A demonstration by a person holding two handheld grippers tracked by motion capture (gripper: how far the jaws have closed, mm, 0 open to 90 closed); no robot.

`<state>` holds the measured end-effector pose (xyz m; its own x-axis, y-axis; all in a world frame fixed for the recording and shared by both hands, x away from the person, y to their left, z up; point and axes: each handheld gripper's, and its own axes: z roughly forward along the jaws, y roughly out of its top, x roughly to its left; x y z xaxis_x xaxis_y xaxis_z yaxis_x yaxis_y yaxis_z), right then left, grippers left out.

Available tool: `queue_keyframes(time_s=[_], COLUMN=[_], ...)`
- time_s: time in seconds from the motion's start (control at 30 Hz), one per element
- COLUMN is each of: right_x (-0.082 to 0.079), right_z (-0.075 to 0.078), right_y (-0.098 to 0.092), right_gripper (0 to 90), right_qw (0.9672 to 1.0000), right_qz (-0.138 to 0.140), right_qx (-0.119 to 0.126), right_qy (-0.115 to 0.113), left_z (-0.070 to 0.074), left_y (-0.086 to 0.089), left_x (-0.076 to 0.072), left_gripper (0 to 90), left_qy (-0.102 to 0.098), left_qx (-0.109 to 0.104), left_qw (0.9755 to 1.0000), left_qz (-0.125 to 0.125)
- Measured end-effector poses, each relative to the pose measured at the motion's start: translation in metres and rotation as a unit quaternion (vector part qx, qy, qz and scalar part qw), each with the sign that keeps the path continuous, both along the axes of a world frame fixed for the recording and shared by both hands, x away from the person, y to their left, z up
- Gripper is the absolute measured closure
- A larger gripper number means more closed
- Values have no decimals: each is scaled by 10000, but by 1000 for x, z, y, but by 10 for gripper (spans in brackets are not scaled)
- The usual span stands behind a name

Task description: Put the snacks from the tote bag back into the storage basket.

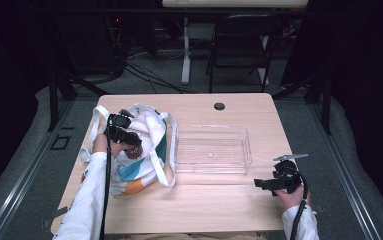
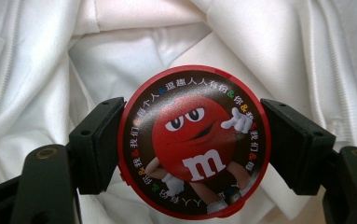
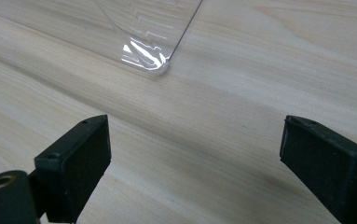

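Left hand-held gripper point(image 2: 192, 140) clamped on a round red tin point(image 2: 194, 142); both black pads pressed flat against the tin's rim, one on each side. Lid facing the left gripper view: red cartoon candy character with a white "m", ring of small coloured characters around a dark border. White fabric folds directly behind the tin.

From the high view: left hand-held gripper point(image 1: 129, 142) over the mouth of a white tote bag point(image 1: 144, 170) at the left side of the counter point(image 1: 219, 200). Tin point(image 1: 133, 150) just visible as a small dark red disc at the jaw tips, inside or just above the bag's opening; cannot tell whether lifted clear of the fabric. Bag lying slumped, white straps spread over the wood, teal and orange print on its near side.

Clear plastic tray point(image 1: 213, 149) at centre of the counter, just right of the bag, one strap lying close along its left edge.

Right hand-held gripper point(image 1: 266, 184) at the near right of the counter, well apart from the bag, near the tray's near right corner. Jaws wide apart, nothing between them, bare wood below; corner of tray point(image 3: 160, 67) seen beyond in the right gripper view.

Small dark grommet point(image 1: 219, 106) at the far edge of the counter.
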<state>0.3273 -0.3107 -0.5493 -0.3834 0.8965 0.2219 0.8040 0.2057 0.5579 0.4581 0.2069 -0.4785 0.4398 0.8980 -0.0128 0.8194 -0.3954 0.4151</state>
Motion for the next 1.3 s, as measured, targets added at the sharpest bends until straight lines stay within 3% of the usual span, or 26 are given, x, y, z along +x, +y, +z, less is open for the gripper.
queue_keyframes(time_s=[0.7,1.3], right_x=[-1,-1], right_z=[1,1], right_y=[-2,-3], right_gripper=[86,87], right_qw=[10000,10000], right_qz=[-6,-15], right_qx=[26,32], right_qy=[-39,-20], left_z=[37,75], left_y=[0,-14], left_x=[-4,-1], left_gripper=[258,258], left_qy=[-107,-268], left_qx=[-31,30], left_qw=[9999,9992], left_qz=[-117,-309])
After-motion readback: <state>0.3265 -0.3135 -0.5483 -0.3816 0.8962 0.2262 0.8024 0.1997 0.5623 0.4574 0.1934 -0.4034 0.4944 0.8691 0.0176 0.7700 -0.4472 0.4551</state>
